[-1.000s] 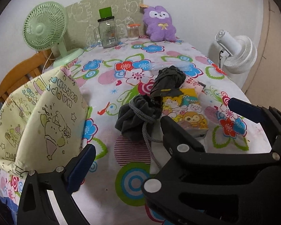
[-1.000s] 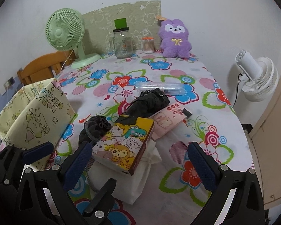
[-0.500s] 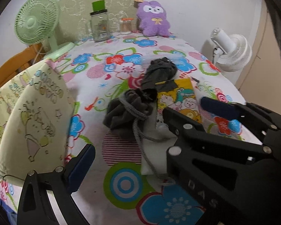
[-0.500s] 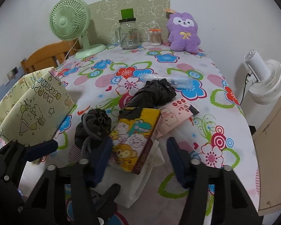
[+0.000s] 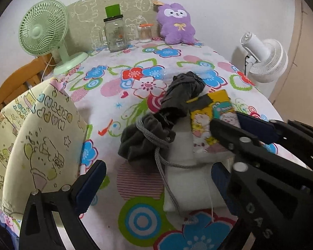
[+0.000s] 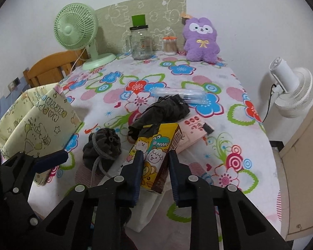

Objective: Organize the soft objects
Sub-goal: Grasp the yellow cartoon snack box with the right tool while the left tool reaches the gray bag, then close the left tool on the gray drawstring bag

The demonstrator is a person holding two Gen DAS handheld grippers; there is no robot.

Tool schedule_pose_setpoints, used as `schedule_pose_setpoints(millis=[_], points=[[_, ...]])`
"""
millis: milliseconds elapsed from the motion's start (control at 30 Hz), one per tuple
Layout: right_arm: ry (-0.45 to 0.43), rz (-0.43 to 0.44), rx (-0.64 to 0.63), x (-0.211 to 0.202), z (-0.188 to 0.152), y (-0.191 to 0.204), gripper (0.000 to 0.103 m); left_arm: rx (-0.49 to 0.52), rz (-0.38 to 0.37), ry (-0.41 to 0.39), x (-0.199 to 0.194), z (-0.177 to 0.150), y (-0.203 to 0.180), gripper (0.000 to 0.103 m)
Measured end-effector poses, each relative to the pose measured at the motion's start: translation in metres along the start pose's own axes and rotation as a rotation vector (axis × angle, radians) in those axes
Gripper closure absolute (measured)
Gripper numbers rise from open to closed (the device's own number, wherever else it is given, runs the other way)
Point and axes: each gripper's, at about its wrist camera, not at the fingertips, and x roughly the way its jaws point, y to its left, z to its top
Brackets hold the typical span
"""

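Left gripper (image 5: 156,179), jaws wide apart and holding nothing, hangs tilted down by the yellow fabric bin (image 5: 37,137) and grey drawstring pouch (image 5: 144,139). Right gripper (image 6: 154,164) has just been closing and now pinches the cartoon box (image 6: 154,148) lying mid-table on the white cloth (image 6: 148,212). Grasping looks under way; lifting it clear should follow.

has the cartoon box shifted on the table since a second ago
No. The cartoon box lies against the dark folded umbrella as before; only the right tool has just been closing around it.
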Motion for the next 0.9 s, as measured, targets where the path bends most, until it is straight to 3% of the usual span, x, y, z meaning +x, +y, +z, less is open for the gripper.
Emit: schedule_pose_setpoints(millis=[267, 600, 900], points=[[-0.028, -0.044, 0.029, -0.001, 0.009, -0.008, 0.079, -0.008, 0.023, -0.021, 0.007, 0.013, 0.002, 0.003], [-0.008, -0.074, 0.071, 0.011, 0.014, -0.018, 0.079, -0.059, 0.023, 0.011, 0.027, 0.022, 0.014, 0.038], [0.003, -0.077, 0.084, 0.012, 0.014, -0.018, 0.079, -0.052, 0.014, 0.001, 0.025, 0.021, 0.014, 0.047]])
